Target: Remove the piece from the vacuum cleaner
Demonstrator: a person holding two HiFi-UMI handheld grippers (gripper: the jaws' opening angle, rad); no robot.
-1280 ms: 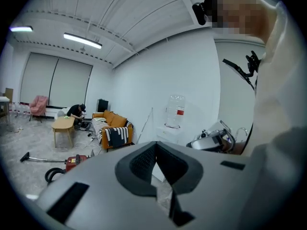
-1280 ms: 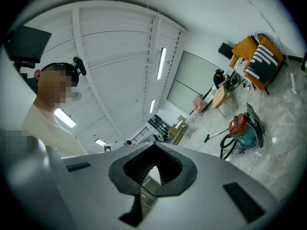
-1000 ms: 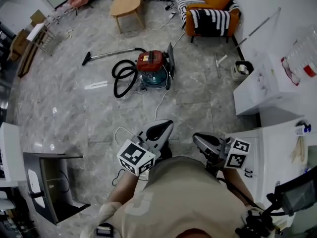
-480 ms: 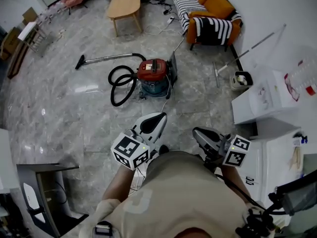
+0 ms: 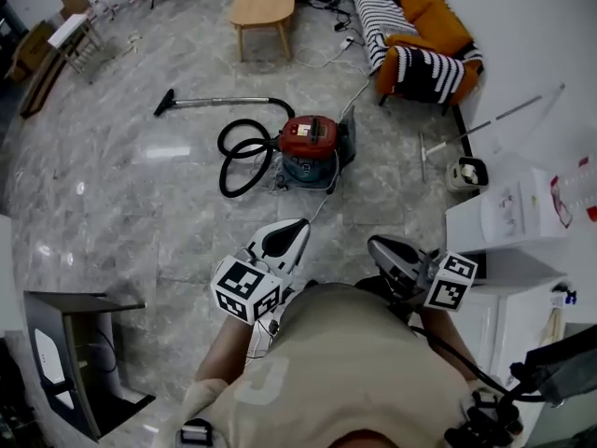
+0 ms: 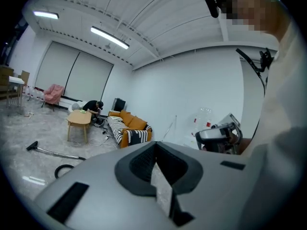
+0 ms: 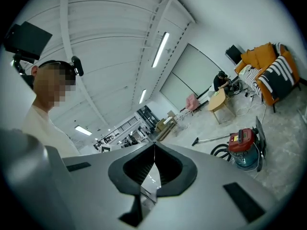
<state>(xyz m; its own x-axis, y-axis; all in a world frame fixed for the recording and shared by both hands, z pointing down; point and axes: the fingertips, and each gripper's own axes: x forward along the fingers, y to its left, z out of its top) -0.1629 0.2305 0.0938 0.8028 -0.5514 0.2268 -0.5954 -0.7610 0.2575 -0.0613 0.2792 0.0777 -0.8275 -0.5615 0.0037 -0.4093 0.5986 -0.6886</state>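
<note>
The red-topped teal vacuum cleaner (image 5: 312, 147) is stood upright, apart from the wooden table (image 5: 264, 0); its black hose (image 5: 239, 160) is looped, and its wand (image 5: 219, 102) is laid between them.

No words or numbers are reading legibly anywhere. The left gripper (image 5: 298, 224) is carrying a cube (image 5: 244, 290) that is showing black-and-white square markers, and the right gripper (image 5: 374, 243) is carrying a matching cube (image 5: 453, 282); these are patterns, not print. The vacuum cleaner (image 5: 311, 138) is showing a pale label on its red lid, and the white box (image 5: 508, 208) is showing faint red marks, both too small to read.
</note>
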